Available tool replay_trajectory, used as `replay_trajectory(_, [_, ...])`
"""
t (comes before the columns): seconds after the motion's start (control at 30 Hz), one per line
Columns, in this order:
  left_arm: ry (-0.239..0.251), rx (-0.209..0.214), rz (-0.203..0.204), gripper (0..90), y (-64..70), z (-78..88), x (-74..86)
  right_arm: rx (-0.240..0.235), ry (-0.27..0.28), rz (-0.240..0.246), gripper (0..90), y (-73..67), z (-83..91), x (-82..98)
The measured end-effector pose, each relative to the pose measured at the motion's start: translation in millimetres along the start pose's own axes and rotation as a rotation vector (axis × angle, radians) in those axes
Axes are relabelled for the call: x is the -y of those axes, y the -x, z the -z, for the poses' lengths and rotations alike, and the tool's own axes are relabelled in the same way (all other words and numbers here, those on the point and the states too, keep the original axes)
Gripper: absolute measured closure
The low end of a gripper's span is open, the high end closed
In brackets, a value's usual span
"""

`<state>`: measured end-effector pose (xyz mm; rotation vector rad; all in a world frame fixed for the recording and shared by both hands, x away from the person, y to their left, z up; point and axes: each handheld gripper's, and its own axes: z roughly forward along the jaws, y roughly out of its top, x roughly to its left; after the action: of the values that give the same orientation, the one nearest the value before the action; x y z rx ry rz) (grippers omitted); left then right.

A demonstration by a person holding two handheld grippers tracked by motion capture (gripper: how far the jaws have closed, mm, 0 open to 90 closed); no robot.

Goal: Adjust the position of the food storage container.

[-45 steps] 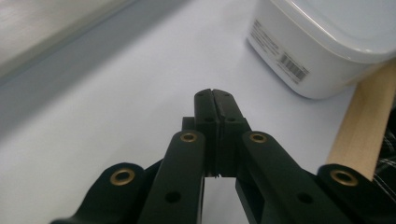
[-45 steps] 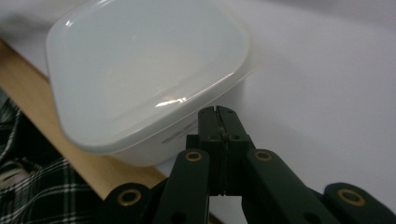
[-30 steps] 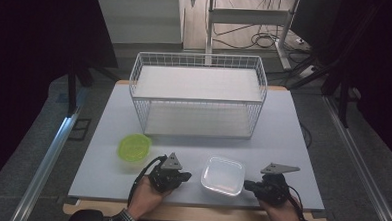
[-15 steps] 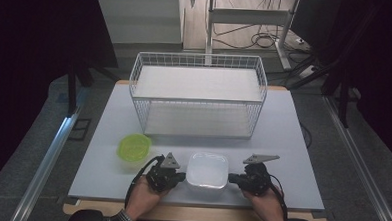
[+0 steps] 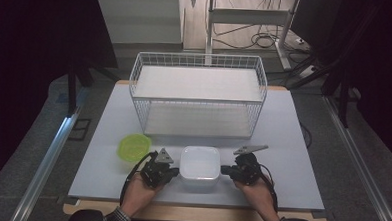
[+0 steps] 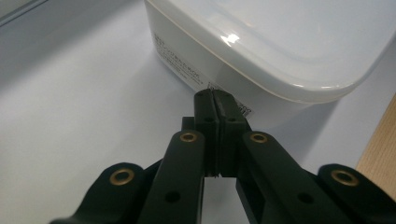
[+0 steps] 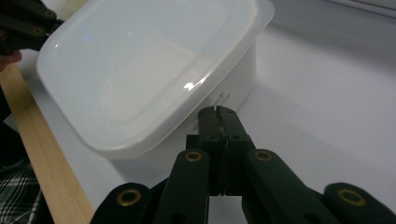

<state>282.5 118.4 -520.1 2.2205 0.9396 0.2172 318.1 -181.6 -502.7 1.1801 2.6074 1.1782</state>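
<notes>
Flanking a lidded white container [image 5: 200, 163] on the worktop [image 5: 292, 145].
Label print unreadable; pressing closed, empty jaws of left gripper [image 6: 215, 96] and right gripper [image 7: 219, 112] against opposite walls.

light: bright tabletop [image 5: 302, 145], dark surround | glare: container lid [image 6: 233, 38] (small highlights) | focus: soft close-ups

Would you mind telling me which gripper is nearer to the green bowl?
Left. The left gripper sits just right of the green bowl, against the white container; the right gripper is beyond that container's far side.
</notes>
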Motion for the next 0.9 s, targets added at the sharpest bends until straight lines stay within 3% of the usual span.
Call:
replay_trajectory(0.1, [0.003,0.0,0.004,86.9,-1.9,3.5,0.9,0.021,0.0,0.045,88.1,-3.1,2.6,4.7])
replay_trajectory(0.17, [0.024,-0.008,0.028,86.1,-4.4,11.0,4.3,0.038,0.002,0.062,87.1,-3.6,5.2,5.5])
replay_trajectory(0.23, [0.061,-0.022,0.042,80.1,-8.1,21.3,8.5,0.087,0.028,0.1,82.8,-1.4,15.9,8.1])
replay_trajectory(0.37, [0.102,-0.015,0.031,65.0,-10.8,30.8,12.0,0.112,0.075,0.129,72.6,2.6,30.8,10.8])
replay_trajectory(0.4, [0.118,-0.028,0.007,61.4,-9.2,35.6,14.8,0.111,0.087,0.131,68.8,3.3,33.7,10.8])
replay_trajectory(0.43, [0.118,-0.028,0.007,57.1,-9.2,35.6,14.8,0.111,0.087,0.131,68.8,3.3,33.7,10.8])
replay_trajectory(0.47, [0.125,-0.025,0.002,57.1,-8.6,36.8,16.0,0.108,0.099,0.136,64.4,3.9,36.2,10.7])
replay_trajectory(0.57, [0.139,-0.024,-0.007,45.4,-6.1,40.4,21.5,0.097,0.116,0.156,52.4,4.8,38.8,11.1])
replay_trajectory(0.6, [0.144,-0.025,-0.009,37.2,-5.8,41.1,23.6,0.078,0.116,0.161,43.5,5.2,38.0,11.5])
replay_trajectory(0.9, [0.17,-0.007,0.014,19.5,-6.1,44.2,29.6,0.064,0.135,0.173,25.0,5.3,34.6,12.7])
